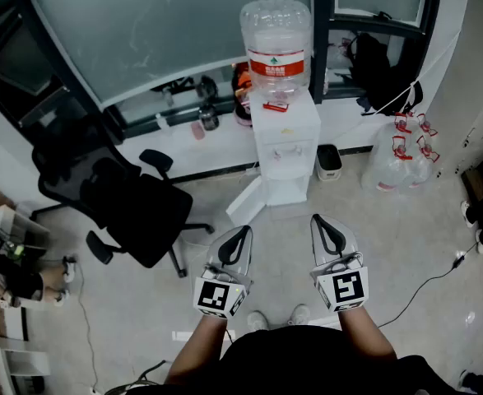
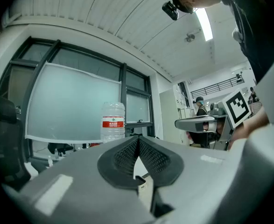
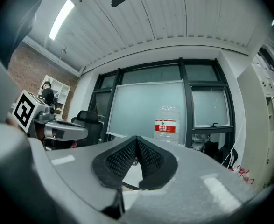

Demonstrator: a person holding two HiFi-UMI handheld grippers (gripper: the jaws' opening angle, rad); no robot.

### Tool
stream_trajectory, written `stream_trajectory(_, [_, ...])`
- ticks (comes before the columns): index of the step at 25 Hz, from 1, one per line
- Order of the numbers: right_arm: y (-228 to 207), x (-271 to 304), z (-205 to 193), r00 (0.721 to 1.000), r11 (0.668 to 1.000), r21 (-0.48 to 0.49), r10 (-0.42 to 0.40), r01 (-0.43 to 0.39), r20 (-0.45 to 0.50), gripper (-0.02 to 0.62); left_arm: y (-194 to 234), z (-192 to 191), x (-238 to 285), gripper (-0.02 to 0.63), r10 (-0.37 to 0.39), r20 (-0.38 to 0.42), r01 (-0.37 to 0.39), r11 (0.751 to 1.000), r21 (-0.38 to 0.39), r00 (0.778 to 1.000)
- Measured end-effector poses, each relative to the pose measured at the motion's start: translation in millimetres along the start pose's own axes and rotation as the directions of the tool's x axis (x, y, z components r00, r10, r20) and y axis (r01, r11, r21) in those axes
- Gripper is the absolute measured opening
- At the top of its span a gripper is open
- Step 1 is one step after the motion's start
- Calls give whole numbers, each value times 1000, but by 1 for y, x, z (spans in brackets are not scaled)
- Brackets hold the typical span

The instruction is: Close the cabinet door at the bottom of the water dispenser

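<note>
The forearms (image 1: 198,348) reach straight ahead, side by side, holding the left gripper (image 1: 243,230) and right gripper (image 1: 319,219) level, noses toward the dispenser (image 1: 284,138); each has its jaws pressed together at the tips, nothing between them. Beyond them and clear of both, the door (image 1: 245,200) stands open at the dispenser's foot, swung out to the left, its free edge pointing toward the person, its long axis upright; the bottle (image 1: 276,44) sits upright on top.

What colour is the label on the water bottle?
Label: red with white band; best in head view.
</note>
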State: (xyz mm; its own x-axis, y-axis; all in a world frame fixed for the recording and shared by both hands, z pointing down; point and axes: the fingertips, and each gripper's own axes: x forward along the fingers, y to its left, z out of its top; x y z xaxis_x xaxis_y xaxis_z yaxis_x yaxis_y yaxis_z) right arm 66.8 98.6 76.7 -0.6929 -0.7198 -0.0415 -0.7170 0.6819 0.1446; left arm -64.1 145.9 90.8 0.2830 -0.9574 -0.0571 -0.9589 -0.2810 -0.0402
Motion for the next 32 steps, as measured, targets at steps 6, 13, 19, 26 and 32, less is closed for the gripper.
stream_trajectory(6, [8, 9, 1, 1000, 1000, -18, 5, -5, -8, 2, 8, -1, -1, 15, -4, 0, 4, 1000, -2, 1000])
stream_trajectory(13, [22, 15, -1, 1000, 1000, 5, -8, 8, -1, 2, 22, -10, -8, 15, -24, -7, 24, 1000, -11, 1000])
stream_trajectory(19, [36, 21, -12, 999, 999, 13, -37, 37, -20, 3, 42, -24, -18, 15, -46, -21, 46, 999, -18, 999])
stream_trajectory(26, [37, 39, -33, 995, 998, 29, -44, 47, -84, 3, 63, -45, -9, 15, -52, -58, 51, 998, -27, 997])
stream_trajectory(32, [10, 75, -29, 999, 1000, 12, -5, 5, -38, 3, 68, -49, 28, 15, -67, -74, 64, 997, -41, 995])
